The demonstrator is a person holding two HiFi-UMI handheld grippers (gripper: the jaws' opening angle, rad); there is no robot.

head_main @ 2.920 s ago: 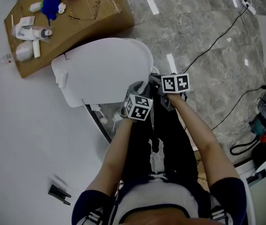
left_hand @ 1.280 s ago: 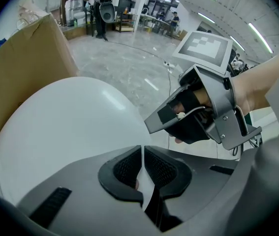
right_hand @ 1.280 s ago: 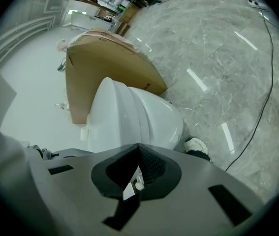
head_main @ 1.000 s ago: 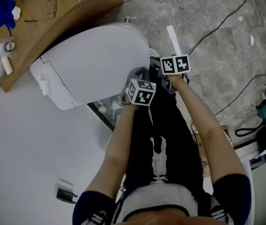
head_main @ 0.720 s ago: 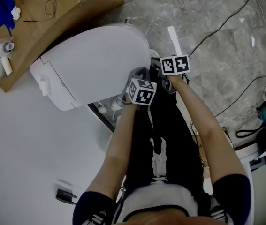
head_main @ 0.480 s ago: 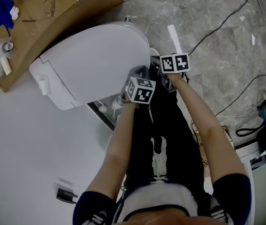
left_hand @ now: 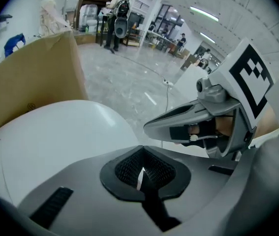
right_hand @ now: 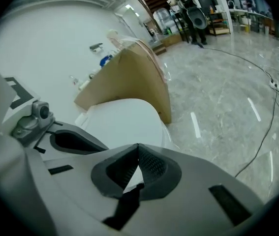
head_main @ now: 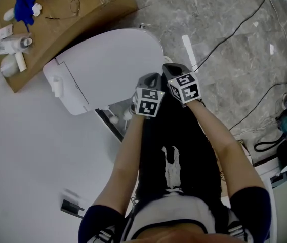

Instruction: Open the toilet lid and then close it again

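Note:
The white toilet lid [head_main: 113, 65] lies down over the bowl and fills the middle of the head view. My left gripper [head_main: 152, 76] and right gripper [head_main: 168, 66] stand side by side at the lid's front rim, both shut. In the left gripper view the jaws [left_hand: 141, 150] are closed with only a thin white sliver between the pads, the lid [left_hand: 55, 141] just beyond them and the right gripper [left_hand: 178, 124] alongside. From the right gripper [right_hand: 138, 149], also closed, the lid [right_hand: 122, 117] spreads out ahead. Whether either tip touches the rim is hidden.
A cardboard box [head_main: 57, 14] behind the toilet carries bottles, a blue cloth and glasses. Cables [head_main: 244, 29] run across the marble floor at the right. A small black item [head_main: 72, 206] lies on the white surface at lower left. The person's legs stand right at the bowl's front.
Both grippers have come up from the lid's front rim toward the camera. The right gripper has rolled, so its marker cube now sits tilted. The head camera has shifted slightly.

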